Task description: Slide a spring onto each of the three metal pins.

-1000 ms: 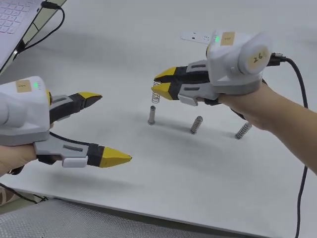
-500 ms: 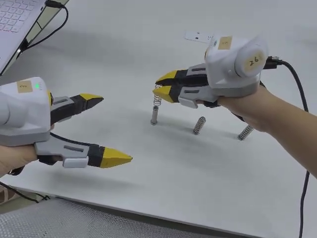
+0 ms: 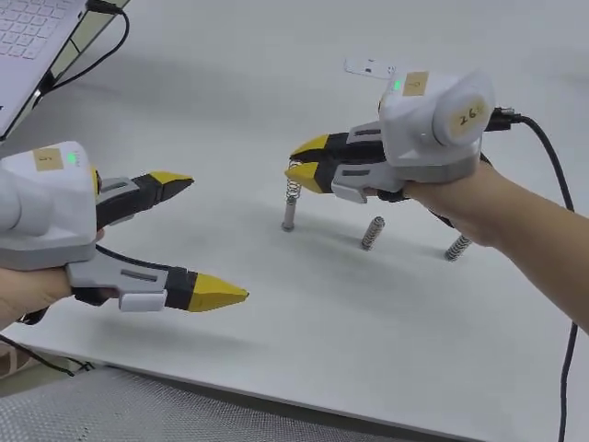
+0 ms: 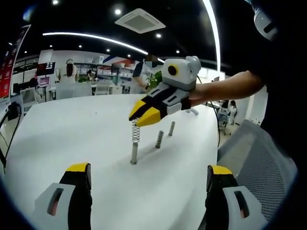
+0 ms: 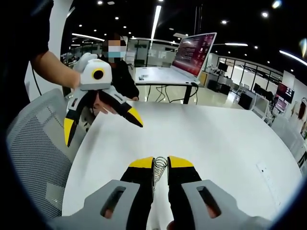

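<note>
My right gripper (image 3: 296, 166) is shut on a small steel spring (image 3: 293, 188), which hangs upright under its yellow tips. The spring's lower end meets the top of the left metal pin (image 3: 289, 219). In the right gripper view the spring (image 5: 160, 168) sits pinched between the two fingers (image 5: 142, 164). Two more pins to the right, the middle pin (image 3: 372, 233) and the right pin (image 3: 457, 247), each wear a spring and lean a little. My left gripper (image 3: 208, 238) hovers open and holds nothing, near the table's front left. In the left gripper view, the spring (image 4: 135, 131) stands over the pin (image 4: 134, 154).
A laptop (image 3: 28, 26) with a black cable (image 3: 90, 57) sits at the far left corner. A small white strip (image 3: 368, 67) lies at the back. The right gripper's cable (image 3: 556, 184) trails to the right. A mesh chair (image 3: 138, 405) is below the table's front edge.
The right gripper has brought the spring down and slightly right, from just above the left pin to its top. The left gripper has stayed put and open.
</note>
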{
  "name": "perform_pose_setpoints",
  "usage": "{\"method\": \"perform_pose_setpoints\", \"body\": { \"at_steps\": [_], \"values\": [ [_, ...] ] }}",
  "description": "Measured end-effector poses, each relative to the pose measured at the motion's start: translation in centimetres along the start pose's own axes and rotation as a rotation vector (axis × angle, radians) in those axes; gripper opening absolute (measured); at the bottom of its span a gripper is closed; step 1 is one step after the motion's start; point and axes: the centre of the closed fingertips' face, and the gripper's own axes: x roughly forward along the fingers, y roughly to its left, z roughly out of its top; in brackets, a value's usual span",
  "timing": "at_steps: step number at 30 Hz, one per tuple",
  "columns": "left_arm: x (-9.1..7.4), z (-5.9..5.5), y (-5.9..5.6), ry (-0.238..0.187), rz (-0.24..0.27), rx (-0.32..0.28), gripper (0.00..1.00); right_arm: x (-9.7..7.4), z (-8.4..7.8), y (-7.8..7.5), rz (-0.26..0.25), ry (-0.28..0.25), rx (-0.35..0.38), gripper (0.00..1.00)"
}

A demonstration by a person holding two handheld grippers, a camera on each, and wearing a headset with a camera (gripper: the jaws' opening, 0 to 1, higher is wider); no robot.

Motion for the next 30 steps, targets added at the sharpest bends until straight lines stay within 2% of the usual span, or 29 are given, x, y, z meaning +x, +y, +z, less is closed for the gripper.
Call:
{"method": "perform_pose_setpoints", "body": {
  "at_steps": [30],
  "values": [
    [-0.23,-0.24,0.09,-0.001,0.000,-0.005,0.96,0.82,-0.94,0.19,0.007,0.011,0.017,0.08]
  ]
}}
